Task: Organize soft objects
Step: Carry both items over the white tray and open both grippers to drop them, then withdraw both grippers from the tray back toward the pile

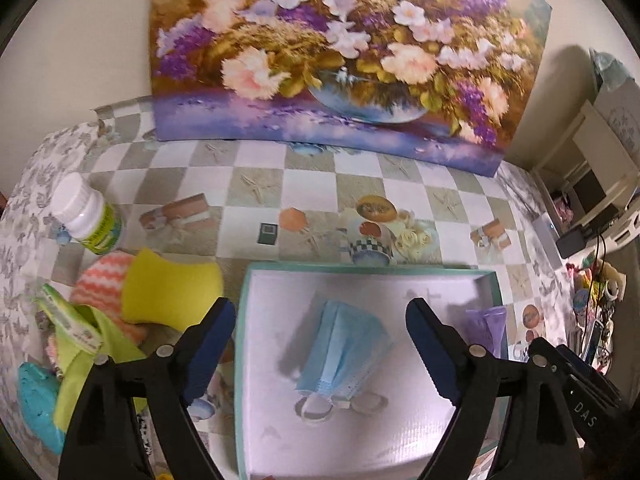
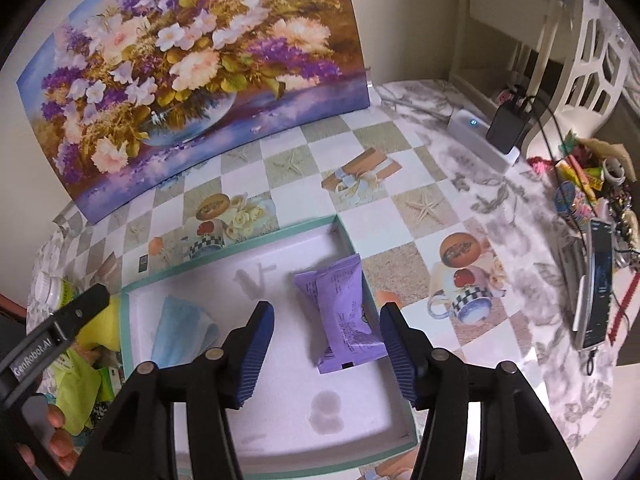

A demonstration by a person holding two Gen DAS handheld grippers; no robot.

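Left wrist view, as we read it: blue face mask (image 1: pixel 340 354) lying in the tray (image 1: pixel 368 270) directly below our open, empty left gripper (image 1: pixel 322 354), its long axis running away from us; remaining soft pile (image 1: pixel 132 300) left of that gripper, nearer than our open right gripper (image 2: pixel 326 354).

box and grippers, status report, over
Left gripper and right gripper open, empty, above box. Blue mask and purple packet inside. Nothing in the way.
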